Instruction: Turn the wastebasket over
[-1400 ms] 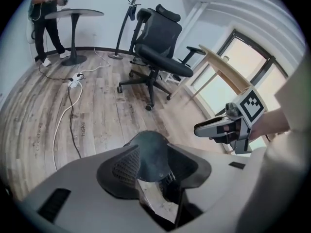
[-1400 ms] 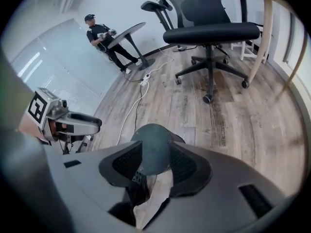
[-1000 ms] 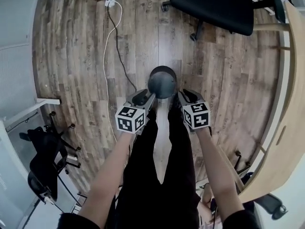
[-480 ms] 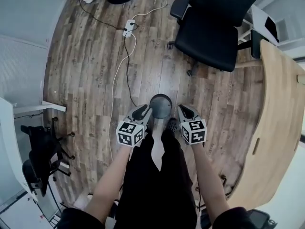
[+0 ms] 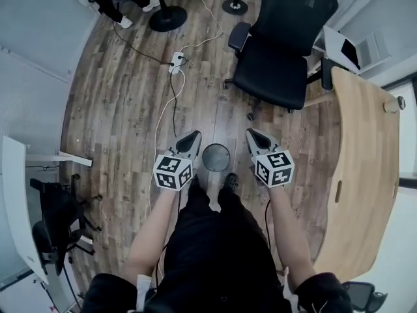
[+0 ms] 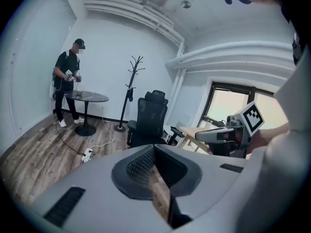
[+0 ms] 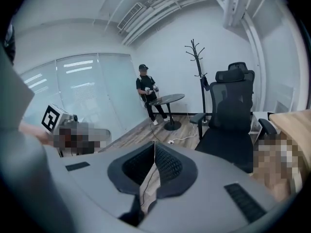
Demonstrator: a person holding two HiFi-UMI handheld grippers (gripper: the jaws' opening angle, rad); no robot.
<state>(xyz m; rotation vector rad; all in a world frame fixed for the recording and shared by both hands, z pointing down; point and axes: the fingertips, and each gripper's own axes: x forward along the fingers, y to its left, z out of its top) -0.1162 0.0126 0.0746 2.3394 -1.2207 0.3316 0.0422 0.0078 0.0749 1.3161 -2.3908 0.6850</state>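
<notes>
We see the wastebasket [image 5: 215, 157] standing on the wooden floor [image 5: 124, 109], just before the person's feet and apart from both tools. The left tool [image 5: 191, 137] and the right tool [image 5: 251, 134] hang one on each side of it, both clenched, with nothing between the jaws. Beyond it stands a black office chair [image 5: 277, 57].

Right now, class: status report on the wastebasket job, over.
Left gripper shut, empty; right gripper shut, empty. Wastebasket on floor between them, untouched. Chair ahead, cable to the left, neither blocking.
</notes>
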